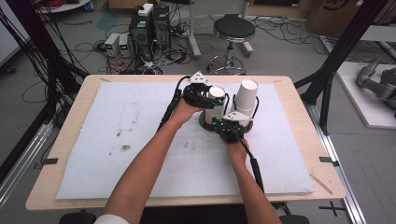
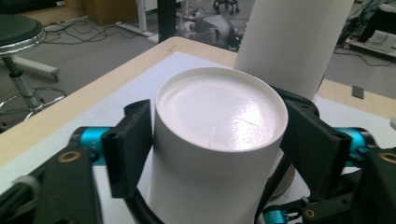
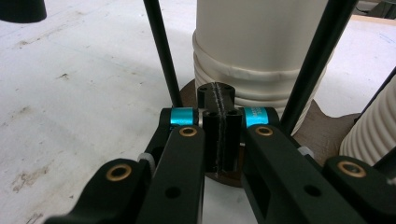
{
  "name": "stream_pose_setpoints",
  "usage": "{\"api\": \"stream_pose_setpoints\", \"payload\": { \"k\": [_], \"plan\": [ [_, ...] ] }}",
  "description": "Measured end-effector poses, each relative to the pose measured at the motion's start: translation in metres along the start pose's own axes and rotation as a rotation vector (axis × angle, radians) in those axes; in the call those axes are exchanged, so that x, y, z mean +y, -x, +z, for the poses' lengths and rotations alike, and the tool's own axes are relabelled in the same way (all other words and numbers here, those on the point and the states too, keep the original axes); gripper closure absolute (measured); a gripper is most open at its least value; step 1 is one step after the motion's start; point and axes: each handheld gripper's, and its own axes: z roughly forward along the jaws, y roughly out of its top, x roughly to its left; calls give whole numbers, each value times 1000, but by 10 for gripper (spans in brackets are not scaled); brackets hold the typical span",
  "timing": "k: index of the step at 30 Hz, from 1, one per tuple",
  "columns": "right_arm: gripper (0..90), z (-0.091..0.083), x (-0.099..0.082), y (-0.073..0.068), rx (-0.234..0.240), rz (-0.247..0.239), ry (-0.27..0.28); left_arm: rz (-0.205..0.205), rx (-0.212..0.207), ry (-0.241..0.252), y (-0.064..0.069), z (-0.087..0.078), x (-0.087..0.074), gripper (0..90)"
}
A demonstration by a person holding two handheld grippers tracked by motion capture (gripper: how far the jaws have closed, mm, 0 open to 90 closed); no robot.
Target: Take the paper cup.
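Observation:
Two stacks of upside-down white paper cups stand on a brown base (image 1: pixel 203 124) at the middle back of the table. My left gripper (image 1: pixel 205 96) is shut on the top cup (image 1: pixel 216 93) of the shorter left stack. In the left gripper view both jaws press the sides of this cup (image 2: pixel 219 112), and the taller stack (image 2: pixel 289 42) rises behind it. My right gripper (image 1: pixel 229 125) is shut, with its tips (image 3: pixel 218 100) at the near edge of the brown base (image 3: pixel 322 128), in front of a ribbed stack (image 3: pixel 257 46). I cannot tell whether it pinches anything. Thin black rods (image 3: pixel 161 51) stand beside the stacks.
A white foam mat (image 1: pixel 116 140) covers most of the wooden table (image 1: pixel 46 186). Behind the table are a black stool (image 1: pixel 233 29), computer boxes (image 1: pixel 149 28) and loose cables on the floor. Black frame posts (image 1: pixel 341 51) stand at the right.

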Motion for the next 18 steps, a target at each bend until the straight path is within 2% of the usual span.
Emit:
{"api": "stream_pose_setpoints", "payload": {
  "k": [6,8,10,12,13,15,16,18],
  "plan": [
    [900,0,0,0,0,-1,1,23,16,3,2,0,3,324],
    [900,0,0,0,0,-2,2,20,17,20,3,-2,5,331],
    [900,0,0,0,0,-1,1,18,16,57,4,-7,11,335],
    [900,0,0,0,0,0,1,22,18,68,4,-10,14,335],
    [900,0,0,0,0,0,0,17,22,94,4,-15,18,335],
    [900,0,0,0,0,1,1,17,24,101,4,-17,20,335],
    [900,0,0,0,1,1,1,6,28,130,4,-24,24,335],
    [900,0,0,0,3,-2,1,2,35,140,4,-29,28,336]
  ]
}}
